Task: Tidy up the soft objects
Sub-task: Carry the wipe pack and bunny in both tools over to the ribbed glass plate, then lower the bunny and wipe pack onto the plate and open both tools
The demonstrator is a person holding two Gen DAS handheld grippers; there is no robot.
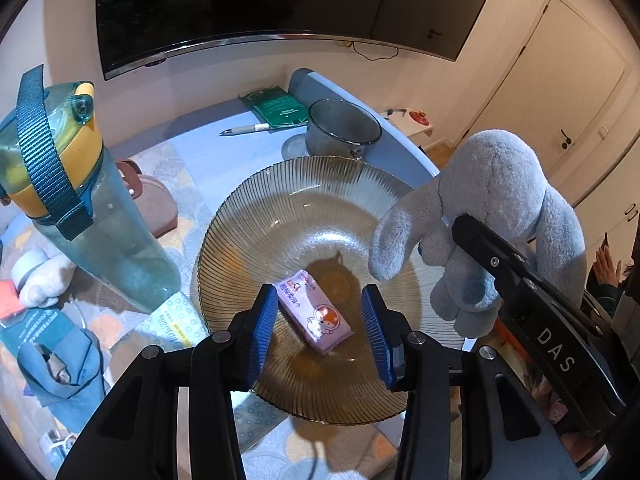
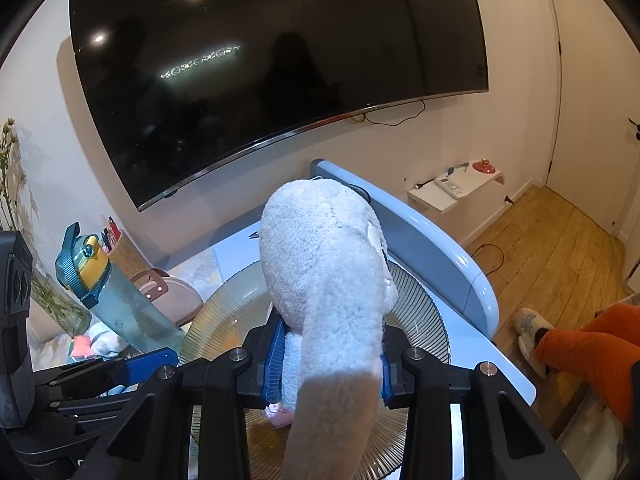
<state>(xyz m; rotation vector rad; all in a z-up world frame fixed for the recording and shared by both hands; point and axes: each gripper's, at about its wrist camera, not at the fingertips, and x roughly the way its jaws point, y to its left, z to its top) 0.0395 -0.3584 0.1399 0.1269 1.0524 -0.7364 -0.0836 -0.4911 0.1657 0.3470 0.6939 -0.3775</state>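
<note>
One pack (image 1: 314, 312) lies in the bowl (image 1: 240, 208). Left gripper (image 1: 320, 332) hovers over it, fingers wide, empty. Right gripper (image 2: 326, 354) clamps the plush (image 2: 324, 264) above the bowl's right rim. Likely step: placing plush. Next: lower it beside the pack, release.

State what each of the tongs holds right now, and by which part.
The right tongs are shut on the grey plush toy, clamped across its body. The left tongs are open and hold nothing, straddling the pink tissue pack in the glass bowl.
</note>
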